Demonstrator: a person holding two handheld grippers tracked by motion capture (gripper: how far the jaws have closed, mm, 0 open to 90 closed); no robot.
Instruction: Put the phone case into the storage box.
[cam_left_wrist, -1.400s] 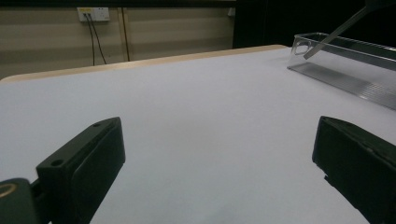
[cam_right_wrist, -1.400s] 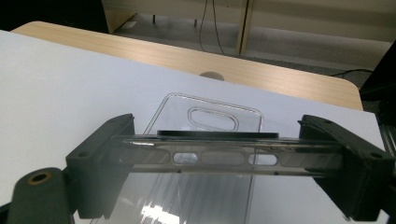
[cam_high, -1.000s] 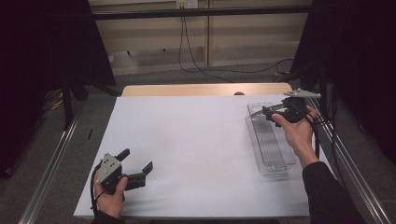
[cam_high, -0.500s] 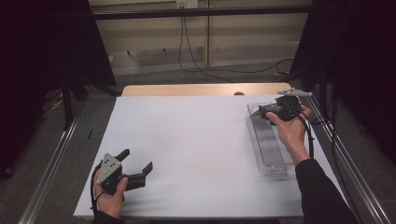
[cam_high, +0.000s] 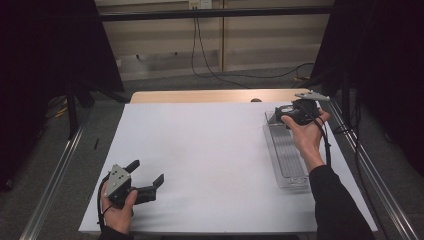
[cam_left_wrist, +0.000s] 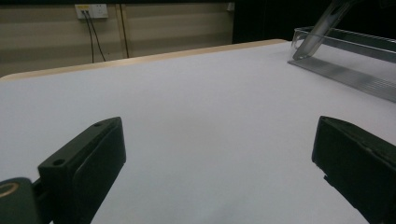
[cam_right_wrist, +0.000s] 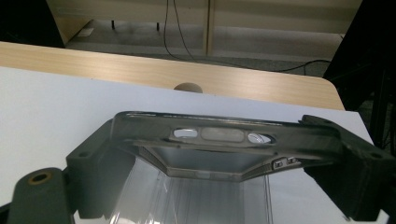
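Observation:
A long clear plastic tray (cam_high: 286, 152) lies lengthwise near the table's right edge. My right gripper (cam_high: 281, 116) is at its far end. In the right gripper view the tray's end rim (cam_right_wrist: 219, 135) spans the gap between the jaws of my right gripper (cam_right_wrist: 224, 161), and both jaws touch its corners. Near the front left corner of the white tabletop (cam_high: 210, 150), my left gripper (cam_high: 147, 171) rests in a hand, open. Its jaws stand wide apart with nothing between them in the left gripper view (cam_left_wrist: 219, 158), where the tray (cam_left_wrist: 345, 70) shows far off at the upper right.
A wooden strip (cam_high: 200, 96) runs along the table's far edge, with a small round knob (cam_right_wrist: 187, 87) on it just beyond the tray. Metal rails (cam_high: 55, 170) flank both sides of the table. Cables hang down the back wall (cam_high: 200, 45).
My right gripper has moved a little left and farther along, onto the tray's far end. The left gripper has stayed where it was.

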